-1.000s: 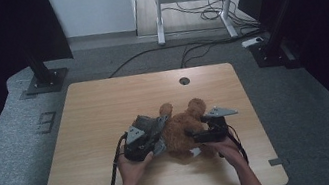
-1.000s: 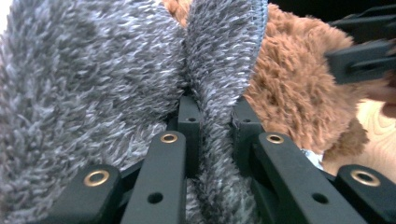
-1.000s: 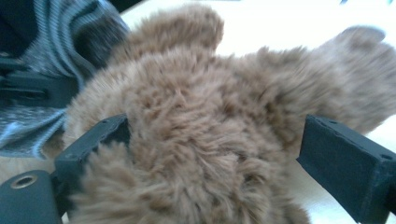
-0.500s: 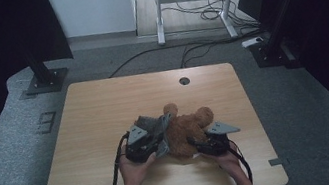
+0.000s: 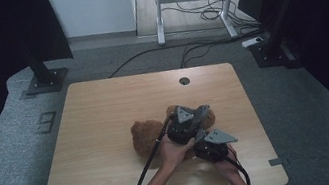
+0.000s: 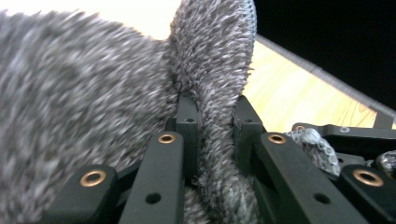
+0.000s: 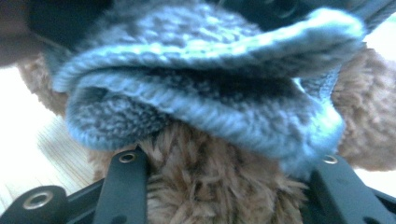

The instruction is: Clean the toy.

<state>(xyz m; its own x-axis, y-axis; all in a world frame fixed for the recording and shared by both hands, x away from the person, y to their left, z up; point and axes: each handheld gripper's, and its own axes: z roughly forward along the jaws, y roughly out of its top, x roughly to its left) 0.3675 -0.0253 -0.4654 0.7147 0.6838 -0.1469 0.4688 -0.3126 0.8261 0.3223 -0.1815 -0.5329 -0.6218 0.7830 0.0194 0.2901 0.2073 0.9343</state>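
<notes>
A plush bear (image 5: pixel 148 134) of shaggy brown fur lies on the pale wood-grain bench (image 5: pixel 105 112), toward its near right part, its rounded body lumpy and soft. Over part of it sits a grey knitted garment (image 7: pixel 205 88), a thick ribbed weave with a rolled, doubled hem that sags in a loose fold above the fur.

The left gripper (image 6: pixel 212 126) is clenched on a flap of that knit: in the left gripper view the two flat black jaws, matte plastic with brass-ringed rivets, pinch a narrow upright strip of speckled grey yarn between them, and the rest of the garment bulges off to the left, blurred. In the high view this gripper (image 5: pixel 186 125) sits over the bear's right part, a grey three-cornered plate on top and a thick black cable trailing back along the forearm.

The right gripper (image 7: pixel 224 186) has just been closing. Its jaws stand on either side of a tuft of long brown fur directly under the knit hem; the pads lie below the picture's edge, so whether they press on the fur cannot be told. In the high view it (image 5: pixel 211 148) lies just beside the left one, nearer the bench's front edge, also bearing a grey plate.
</notes>
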